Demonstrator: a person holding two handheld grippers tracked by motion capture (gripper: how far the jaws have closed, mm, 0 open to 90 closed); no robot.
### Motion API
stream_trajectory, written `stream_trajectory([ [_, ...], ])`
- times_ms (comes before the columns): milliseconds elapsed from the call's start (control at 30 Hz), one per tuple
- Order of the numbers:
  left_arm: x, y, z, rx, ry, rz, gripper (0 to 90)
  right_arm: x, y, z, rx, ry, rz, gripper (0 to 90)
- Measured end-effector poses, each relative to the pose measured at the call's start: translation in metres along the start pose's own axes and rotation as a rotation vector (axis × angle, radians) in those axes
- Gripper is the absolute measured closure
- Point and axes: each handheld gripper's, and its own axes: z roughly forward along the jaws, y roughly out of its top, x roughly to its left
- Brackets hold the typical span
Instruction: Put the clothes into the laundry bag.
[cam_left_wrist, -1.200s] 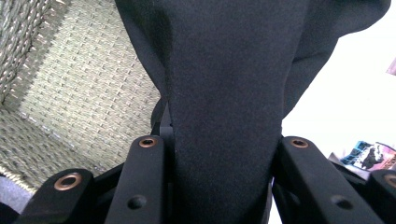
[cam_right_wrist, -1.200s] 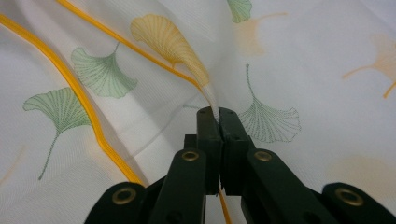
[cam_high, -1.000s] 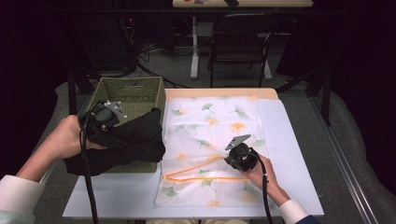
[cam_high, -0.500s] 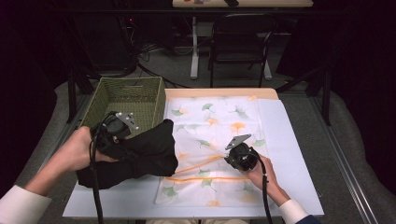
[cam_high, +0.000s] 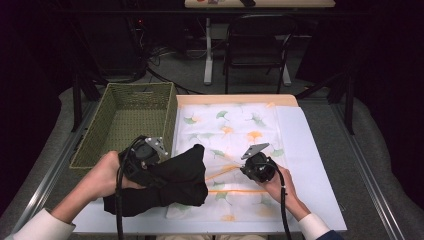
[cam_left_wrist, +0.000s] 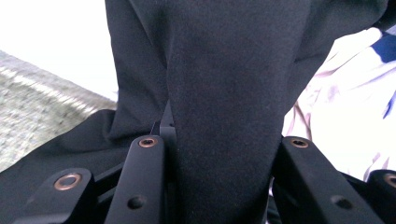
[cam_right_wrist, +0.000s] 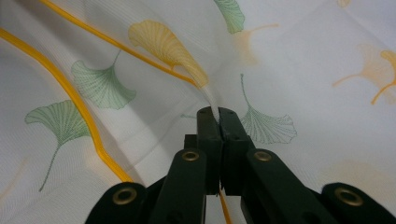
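Basket (cam_high: 131, 120): a green woven basket stands at the far left of the table (cam_high: 320, 165), open side up, just behind the left hand.
Left hand (cam_high: 102, 175): it comes in from the lower left and carries the left tongs (cam_high: 150, 162), which point toward the middle of the table.
Left tongs: clamped on a thick fold of black cloth (cam_high: 167, 182); in the left gripper view the dark fabric (cam_left_wrist: 224, 93) fills the gap between the two black jaws.
Black cloth: bunched, hanging from the tongs and resting on the table's near left part, its right edge lying over the left border of the patterned sheet.
Patterned sheet (cam_high: 235, 130): white, thin, printed with green and yellow leaves and orange lines, spread over the middle of the table.
Right tongs (cam_high: 250, 167): pressed together on a small pinch of the patterned sheet (cam_right_wrist: 205, 88), which rises into a little ridge at the tips.
Right hand (cam_high: 280, 182): low over the sheet's near right part, well apart from the black cloth.
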Motion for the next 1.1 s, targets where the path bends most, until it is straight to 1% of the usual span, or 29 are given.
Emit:
stream_trajectory([
  [100,-0.001,0.001,0.009,-0.014,-0.008,0.001,65.7,0.001,0.001,-0.001,-0.005,-0.005,0.003,89.1],
  [200,-0.003,0.003,0.017,-0.015,-0.007,0.01,65.6,0.0,0.002,-0.003,-0.009,-0.006,-0.001,89.1],
  [267,-0.004,0.004,0.022,-0.023,-0.017,0.017,65.6,0.0,0.002,-0.003,-0.009,-0.011,-0.001,89.1],
  [333,-0.006,0.006,0.028,-0.029,-0.016,0.026,65.6,0.001,0.003,-0.003,-0.01,-0.01,-0.001,89.1],
  [467,-0.006,0.008,0.039,-0.027,-0.024,0.03,65.6,0.001,0.004,-0.004,-0.013,-0.012,0.001,89.1],
  [600,-0.007,0.01,0.052,-0.031,-0.044,0.027,65.5,0.001,0.005,-0.005,-0.019,-0.014,0.006,89.1],
  [667,-0.007,0.011,0.059,-0.03,-0.048,0.028,65.5,0.001,0.005,-0.005,-0.022,-0.016,0.007,89.0],
  [733,-0.008,0.013,0.068,-0.03,-0.058,0.027,65.4,0.002,0.006,-0.005,-0.021,-0.019,0.002,89.1],
  [867,-0.008,0.017,0.083,-0.042,-0.095,0.023,65.4,0.002,0.006,-0.006,-0.025,-0.02,0.011,89.1],
  [967,-0.008,0.022,0.094,-0.039,-0.099,0.027,65.3,0.002,0.007,-0.007,-0.031,-0.021,0.01,89.1],
  [1000,-0.008,0.023,0.098,-0.043,-0.105,0.022,65.3,0.002,0.007,-0.008,-0.035,-0.019,0.012,89.1],
  [1067,-0.007,0.025,0.105,-0.035,-0.114,0.022,65.2,0.002,0.007,-0.008,-0.04,-0.02,0.008,89.2],
  [1100,-0.007,0.026,0.108,-0.031,-0.114,0.02,65.2,0.002,0.007,-0.009,-0.039,-0.017,0.015,89.1],
])
